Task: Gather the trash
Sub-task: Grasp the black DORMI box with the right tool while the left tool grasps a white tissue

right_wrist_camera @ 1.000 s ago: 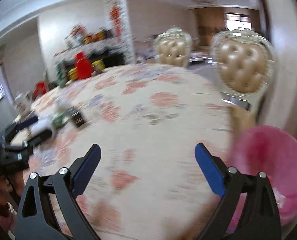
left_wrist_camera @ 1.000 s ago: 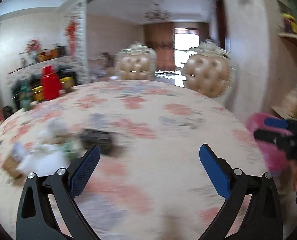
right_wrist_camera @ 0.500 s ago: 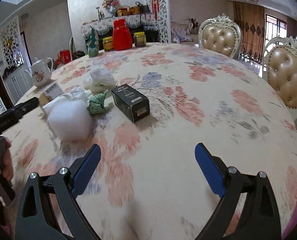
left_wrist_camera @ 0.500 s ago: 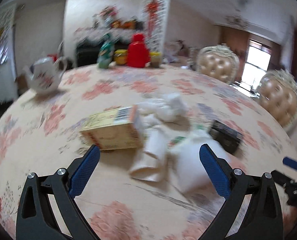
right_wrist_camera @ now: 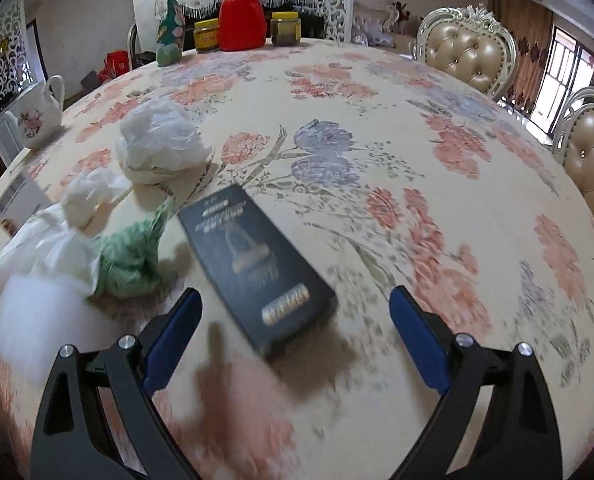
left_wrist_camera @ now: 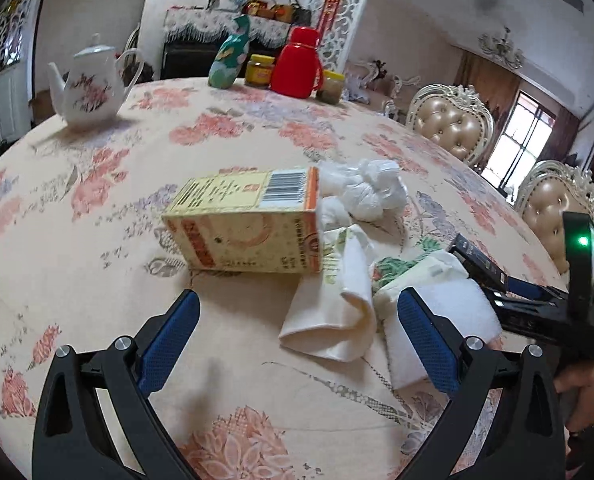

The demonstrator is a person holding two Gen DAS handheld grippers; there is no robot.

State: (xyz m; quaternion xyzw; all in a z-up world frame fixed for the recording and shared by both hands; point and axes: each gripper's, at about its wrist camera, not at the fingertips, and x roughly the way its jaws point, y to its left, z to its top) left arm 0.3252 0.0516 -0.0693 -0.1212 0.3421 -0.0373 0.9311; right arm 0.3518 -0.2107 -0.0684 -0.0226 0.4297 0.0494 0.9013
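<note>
A pile of trash lies on the floral table. In the left wrist view a yellow carton lies on its side, with crumpled white tissue behind it, a flattened paper cup and a white foam block to its right. My left gripper is open just in front of the cup. In the right wrist view a black box lies between the fingers of my open right gripper. A green wrapper, white plastic bag and the foam block lie to its left. The right gripper also shows in the left wrist view.
A white teapot stands at the far left. A red jug, two jars and a green bottle stand at the table's far edge. Two padded chairs stand at the right.
Both grippers swung left from the table's right side and pink bin toward the trash pile and moved closer. The right gripper now frames the black box; the left faces the carton and cup.
</note>
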